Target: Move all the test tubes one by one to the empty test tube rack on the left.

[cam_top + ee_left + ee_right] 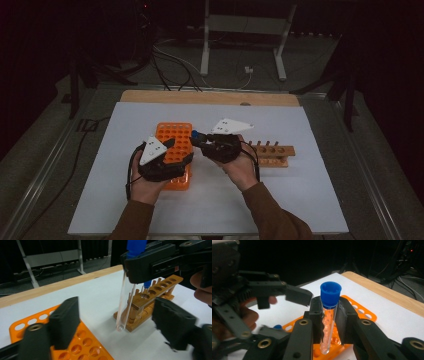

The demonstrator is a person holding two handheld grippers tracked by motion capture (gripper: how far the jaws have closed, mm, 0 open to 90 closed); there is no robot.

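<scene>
The right gripper is clamping a clear blue-capped test tube above the orange plastic rack; the left gripper is standing released, nothing between its jaws, nearby at its left.

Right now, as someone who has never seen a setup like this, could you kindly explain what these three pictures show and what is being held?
There is no robot here: a person holds a hand-operated tool with two black jaws in each hand. One picture looks down from above the person's side of the table; the other two come from cameras riding on each tool, looking along its jaws.

On the white table lie an orange tube rack full of round holes and, to its right, a wooden tube rack.

The right gripper is shut on a clear test tube just below its blue cap, holding it above the table. The left gripper is open, with nothing pressed between its jaws; in its own view the tube hangs ahead of it, in front of the wooden rack.
</scene>
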